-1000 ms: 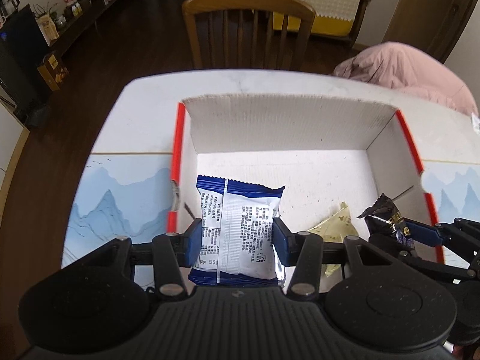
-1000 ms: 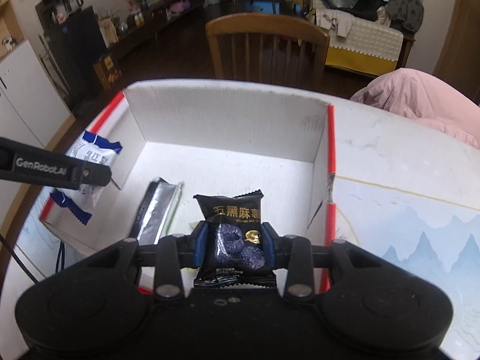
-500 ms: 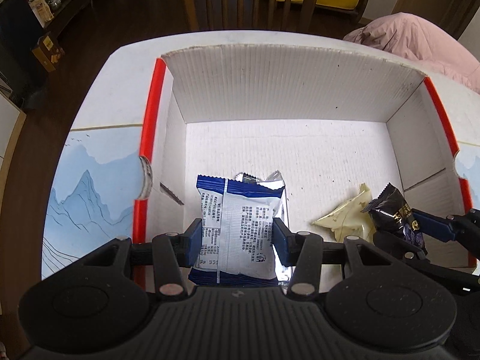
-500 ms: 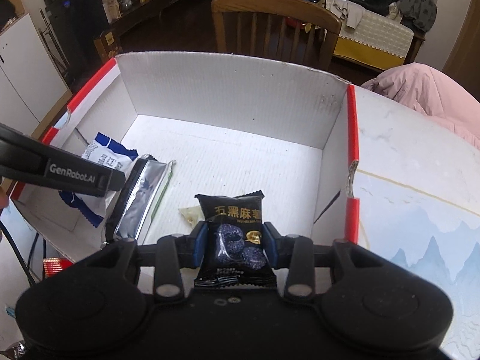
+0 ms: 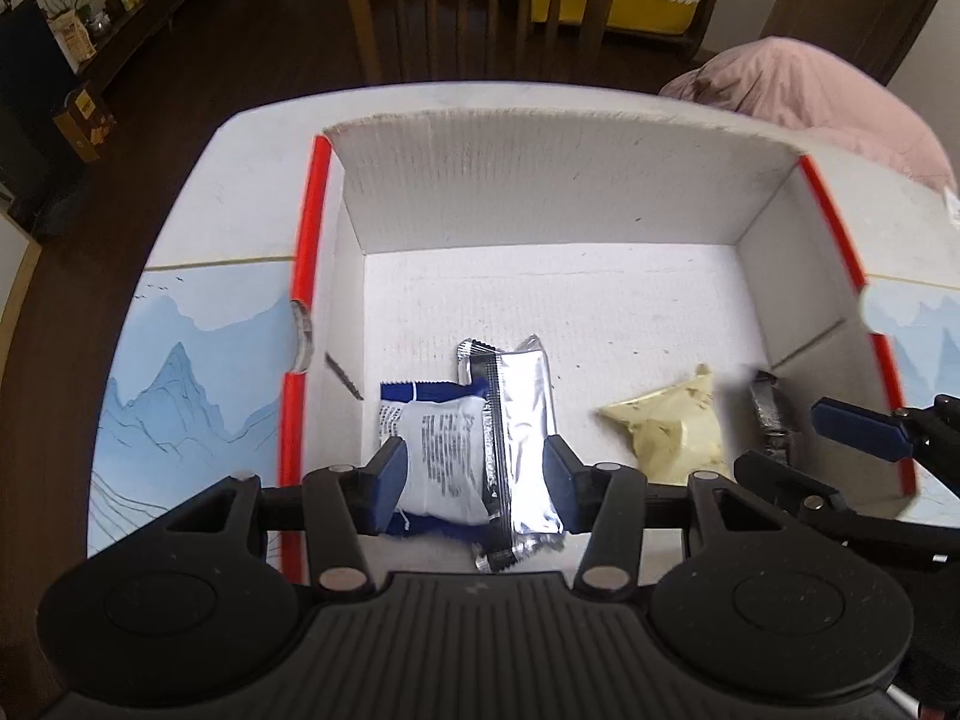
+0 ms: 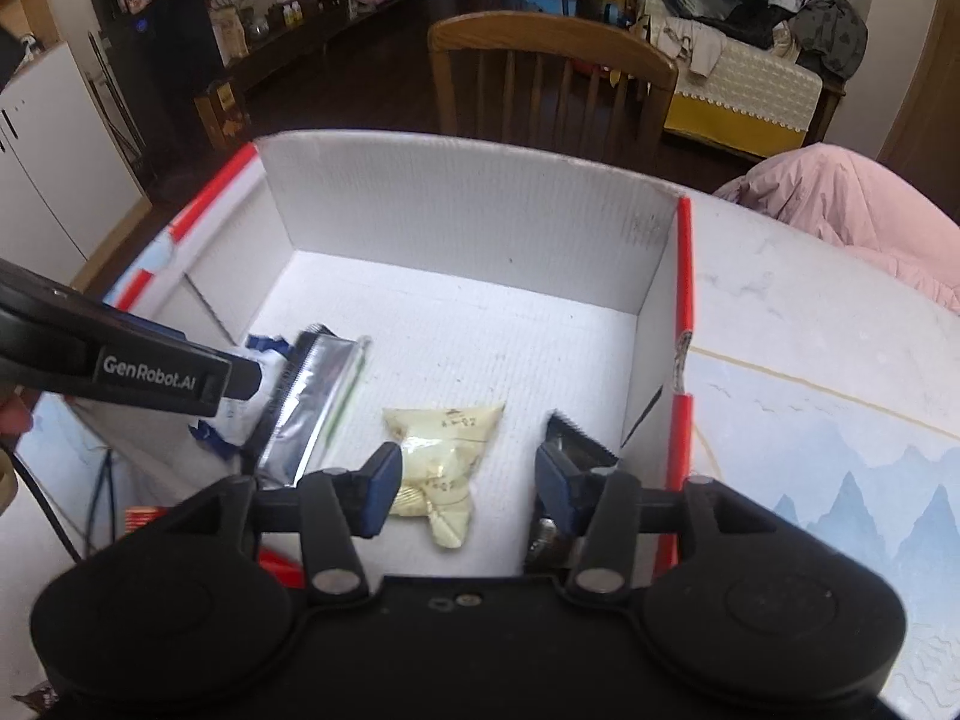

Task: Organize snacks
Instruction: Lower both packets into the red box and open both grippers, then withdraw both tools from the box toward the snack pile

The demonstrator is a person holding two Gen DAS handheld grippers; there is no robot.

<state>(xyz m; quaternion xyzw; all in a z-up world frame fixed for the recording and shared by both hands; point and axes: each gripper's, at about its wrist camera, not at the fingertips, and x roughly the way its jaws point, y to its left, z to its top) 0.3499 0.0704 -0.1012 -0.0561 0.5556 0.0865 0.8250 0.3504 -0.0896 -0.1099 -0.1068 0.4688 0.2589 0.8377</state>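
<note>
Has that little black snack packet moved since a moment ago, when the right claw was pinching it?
Yes. The black packet has slipped out from between the right gripper's opening jaws and now sits against the right finger, down by the box's right wall.

Left gripper [image 5: 474, 474] and right gripper [image 6: 465, 483] both angled steeply downward (right jaws opening, left jaws apart).

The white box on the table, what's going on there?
A person with two handheld grippers is putting snacks into the white box. The right gripper is opening its jaws; nothing is pinched, and the black packet lies loose beside one finger. The left gripper straddles a blue-and-white packet and a silver packet; grip unclear.
</note>
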